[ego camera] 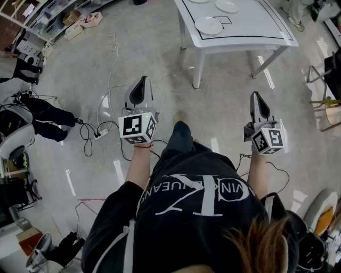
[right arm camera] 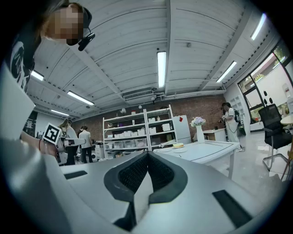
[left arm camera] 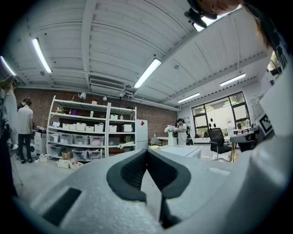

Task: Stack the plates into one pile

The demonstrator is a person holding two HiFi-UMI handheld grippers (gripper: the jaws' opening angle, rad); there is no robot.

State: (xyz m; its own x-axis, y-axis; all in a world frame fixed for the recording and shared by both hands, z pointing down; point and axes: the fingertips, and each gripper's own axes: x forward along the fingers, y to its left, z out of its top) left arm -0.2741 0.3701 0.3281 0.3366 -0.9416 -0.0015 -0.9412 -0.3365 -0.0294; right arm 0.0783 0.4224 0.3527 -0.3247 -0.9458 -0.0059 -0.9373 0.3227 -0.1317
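Note:
The white table [ego camera: 250,29] stands ahead of me at the top of the head view. One white plate [ego camera: 209,25] lies near its front edge. A second plate [ego camera: 226,6] lies further back, and a third [ego camera: 199,1] is cut off by the frame's top edge. My left gripper [ego camera: 141,80] and right gripper [ego camera: 254,95] hover level over the floor, well short of the table, both shut and holding nothing. In the left gripper view the pads [left arm camera: 146,151] meet, with the table [left arm camera: 181,150] beyond. The right gripper [right arm camera: 147,153] faces the table [right arm camera: 208,150] and its plates [right arm camera: 177,146].
Cables and a power strip [ego camera: 101,131] lie on the floor to the left. A chair frame [ego camera: 322,101] stands at the right. Storage shelves [right arm camera: 137,135] line the brick back wall. People [right arm camera: 84,141] stand near the shelves. An office chair [right arm camera: 274,123] is at the far right.

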